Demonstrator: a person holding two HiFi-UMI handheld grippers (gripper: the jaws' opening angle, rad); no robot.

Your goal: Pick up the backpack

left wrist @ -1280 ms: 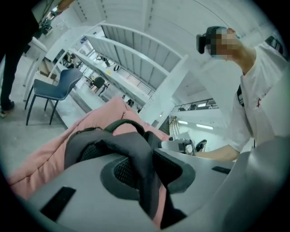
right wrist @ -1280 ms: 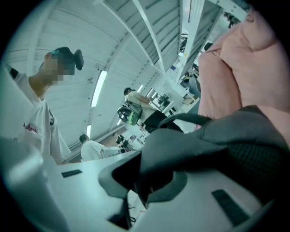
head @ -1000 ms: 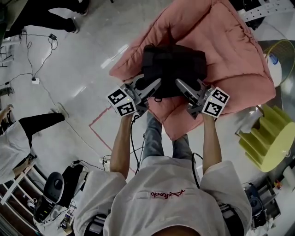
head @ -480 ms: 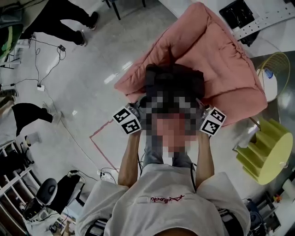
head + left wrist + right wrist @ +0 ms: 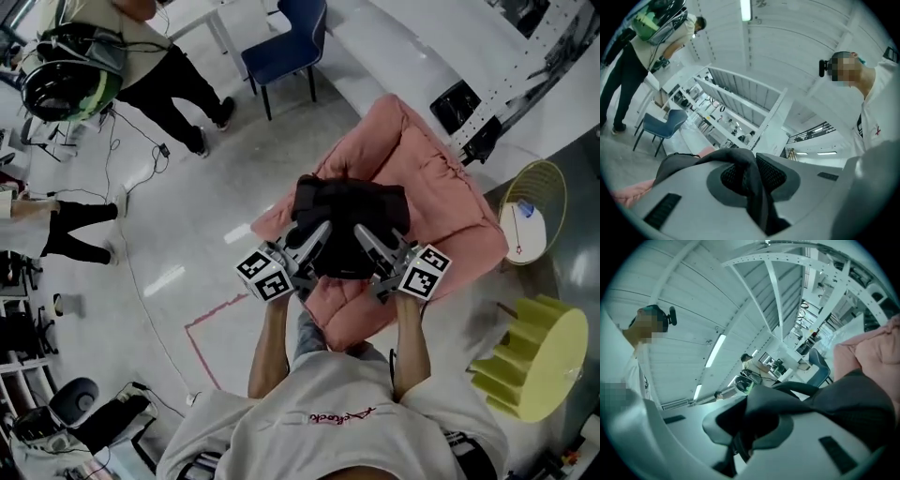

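The black backpack (image 5: pixel 352 211) is held out in front of the person at its near edge, over the pink cushion (image 5: pixel 427 178); from above I cannot tell whether its far side rests on the cushion or hangs clear. The left gripper (image 5: pixel 314 246) is clamped on the backpack, and its own view shows a dark band of fabric pinched between jaws that stand nearly together. The right gripper (image 5: pixel 370 246) is clamped the same way on a thicker bunch of the fabric, near the other corner of that edge. The two grips sit side by side with the bag's middle between them. The backpack looks soft and slack. It sags and folds around the jaws rather than keeping a shape, so it will likely droop and swing under a lift. Woven cloth like this should not be slippery, and nothing about it looks fragile. Its weight is hard to judge; it looks fairly flat, so probably light unless something is packed inside. A pinch on loose cloth can creep, so a strap, a seam or the top handle would probably be a surer hold than plain panel fabric.
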